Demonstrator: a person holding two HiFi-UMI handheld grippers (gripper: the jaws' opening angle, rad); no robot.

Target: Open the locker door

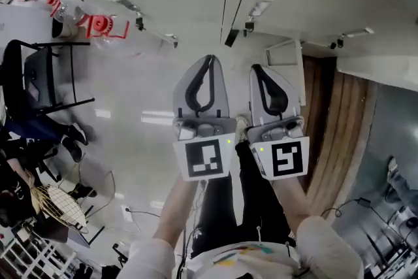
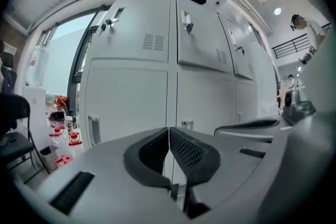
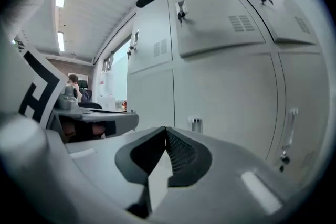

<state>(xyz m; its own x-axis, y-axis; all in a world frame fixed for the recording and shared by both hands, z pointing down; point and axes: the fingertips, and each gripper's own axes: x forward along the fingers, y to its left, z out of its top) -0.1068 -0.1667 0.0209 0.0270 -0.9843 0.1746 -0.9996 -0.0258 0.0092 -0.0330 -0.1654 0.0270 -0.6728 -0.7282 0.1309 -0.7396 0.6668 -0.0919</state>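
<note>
A bank of pale grey lockers [image 2: 173, 60] stands straight ahead, all doors closed. The upper doors carry vents and key locks [image 2: 186, 21]; the lower doors have small handles [image 2: 187, 124]. In the right gripper view the same lockers [image 3: 226, 76] show an upper lock [image 3: 181, 12] and a lower handle [image 3: 196, 124]. My left gripper [image 2: 168, 129] and right gripper [image 3: 166, 129] are both shut with nothing between the pads. They are held side by side in the air, short of the doors, left gripper [image 1: 210, 61] beside right gripper [image 1: 257, 68] in the head view.
A black chair [image 1: 39, 78] and red-topped items [image 1: 98, 26] stand at the left. A wooden strip [image 1: 339, 134] runs along the floor at the right, with cables [image 1: 339, 209] nearby. A seated person [image 3: 73, 84] is far off to the left.
</note>
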